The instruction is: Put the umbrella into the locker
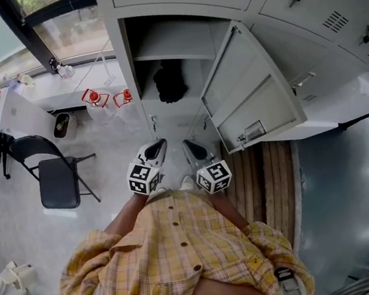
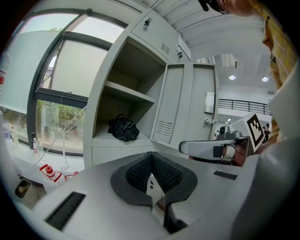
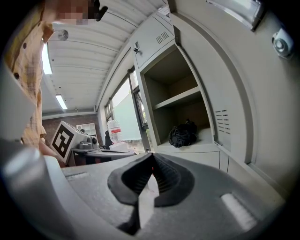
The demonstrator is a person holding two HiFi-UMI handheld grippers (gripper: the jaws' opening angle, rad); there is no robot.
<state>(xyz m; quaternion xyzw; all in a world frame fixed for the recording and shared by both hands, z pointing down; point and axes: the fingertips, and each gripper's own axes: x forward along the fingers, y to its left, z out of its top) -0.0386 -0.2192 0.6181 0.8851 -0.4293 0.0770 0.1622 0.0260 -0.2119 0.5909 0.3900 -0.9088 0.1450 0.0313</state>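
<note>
The left hand-held gripper (image 2: 151, 157) has its jaws pressed together on nothing, and the right hand-held gripper (image 3: 151, 161) is likewise closed and empty. In the head view both are held side by side, close to the person's body, pointing at the open locker (image 1: 127, 57) but well short of its opening.

The umbrella (image 2: 123, 128) already lies inside, a black folded bundle on the compartment floor beneath the shelf (image 2: 129, 93). With nothing to carry, closed jaws kept clear of the locker make sense, and I judge the placing done. The door (image 1: 248, 92) stands swung out to the right, so shutting it may be what remains.

The two gripper views look in level and show the umbrella resting low, apart from the door and under the shelf. Whether it touches the back wall I cannot tell. The head view, looking steeply down, adds how far the door swings out, and a folding chair (image 1: 54, 176) off to the left.
</note>
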